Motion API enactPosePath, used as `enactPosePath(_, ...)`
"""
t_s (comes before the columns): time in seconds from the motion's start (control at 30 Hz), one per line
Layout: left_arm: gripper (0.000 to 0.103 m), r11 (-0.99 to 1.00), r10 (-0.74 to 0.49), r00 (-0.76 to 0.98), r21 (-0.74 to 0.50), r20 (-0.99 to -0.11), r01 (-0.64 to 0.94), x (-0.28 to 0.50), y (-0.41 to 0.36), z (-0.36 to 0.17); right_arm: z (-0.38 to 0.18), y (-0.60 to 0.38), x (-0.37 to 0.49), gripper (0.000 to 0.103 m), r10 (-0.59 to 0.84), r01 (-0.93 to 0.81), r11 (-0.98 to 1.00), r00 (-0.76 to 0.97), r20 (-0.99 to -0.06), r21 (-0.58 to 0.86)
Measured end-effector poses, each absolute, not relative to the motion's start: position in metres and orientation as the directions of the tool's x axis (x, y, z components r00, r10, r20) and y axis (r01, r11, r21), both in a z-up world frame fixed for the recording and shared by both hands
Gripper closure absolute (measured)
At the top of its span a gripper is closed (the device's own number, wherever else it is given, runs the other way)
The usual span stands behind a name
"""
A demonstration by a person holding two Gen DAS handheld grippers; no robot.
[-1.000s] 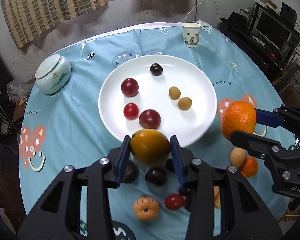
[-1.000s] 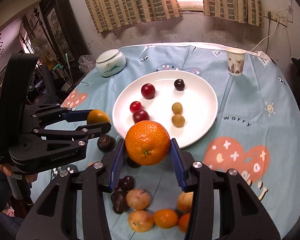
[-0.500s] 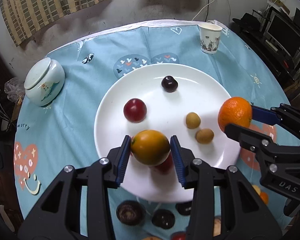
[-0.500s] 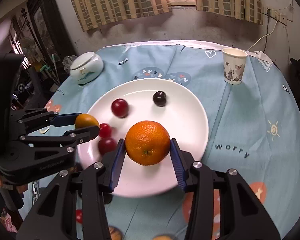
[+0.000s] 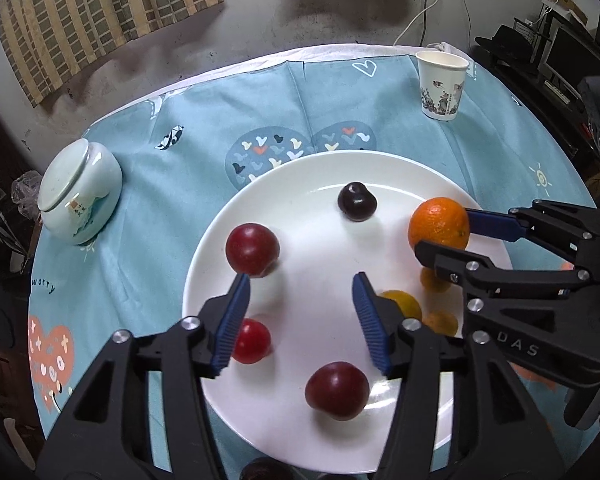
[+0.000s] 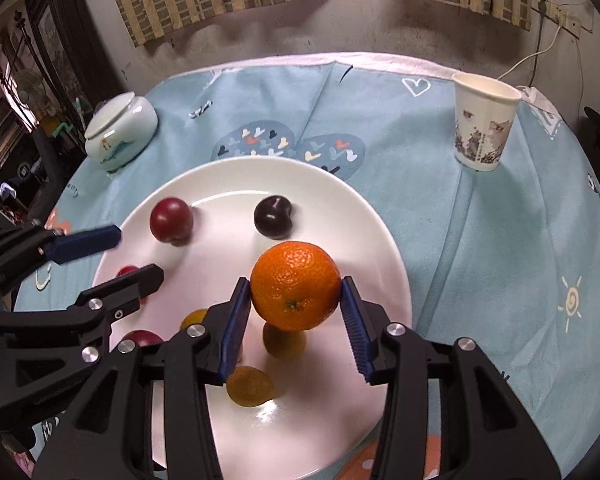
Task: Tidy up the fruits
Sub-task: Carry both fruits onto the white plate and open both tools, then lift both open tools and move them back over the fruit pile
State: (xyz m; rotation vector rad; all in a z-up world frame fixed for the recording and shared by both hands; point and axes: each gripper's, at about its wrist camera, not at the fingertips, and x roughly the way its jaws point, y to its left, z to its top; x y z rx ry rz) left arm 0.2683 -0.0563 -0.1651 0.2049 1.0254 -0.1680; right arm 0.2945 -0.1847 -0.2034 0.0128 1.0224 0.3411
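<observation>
Both tongs have come forward over the white plate (image 5: 204, 280) since a moment ago, and the yellow-orange fruit (image 5: 404, 302) that the left tongs (image 5: 300, 312) carried has dropped out; it now lies on the plate just right of the right-hand blue pad. Those left tongs are spreading, with nothing between the pads. The right tongs (image 6: 296, 316) have the orange (image 6: 296, 284) between their pads above the plate; they are starting to part, though the pads seem to touch its sides. Red plums (image 5: 252, 250), a dark plum (image 5: 357, 202) and small yellow fruits (image 6: 250, 386) sit on the plate. On the blue-clothed worktop (image 5: 340, 96) stand a paper cup (image 5: 441, 85) and a lidded ceramic jar (image 5: 80, 192).
</observation>
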Motion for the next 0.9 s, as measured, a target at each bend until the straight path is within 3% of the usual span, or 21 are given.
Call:
enactPosePath(0.03,0.044,0.969,-0.041,0.514,0.092,-0.857,0.23,0.268,-0.055,-0.164,-0.203,-0.184,0.294,0.045,0.276,-0.275,0.949,0.477,-0.835,0.157)
enactPosePath(0.1,0.042,0.971,-0.043,0.518,0.086,-0.854,0.222,0.266,-0.052,-0.16,-0.198,-0.185,0.292,0.037,0.252,-0.262,0.956,0.507,-0.824,0.131)
enactPosePath(0.47,0.032,0.983,-0.073,0.545,0.033,-0.835,0.182,0.208,-0.034,-0.13,-0.172,-0.192,0.23,0.035,0.313,-0.272,0.942,0.505,-0.804,0.196)
enactPosePath(0.67,0.03,0.98,-0.114,0.526,-0.009,-0.843,0.198,0.15,-0.029,-0.125,-0.17,-0.197,0.162,0.024,0.397,-0.245,0.917,0.481,-0.782,0.315)
enactPosePath(0.9,0.027,0.98,-0.13,0.562,-0.022,-0.817,0.196,0.1,-0.021,-0.098,-0.138,-0.23,0.097,0.022,0.487,-0.162,0.858,0.559,-0.671,0.487)
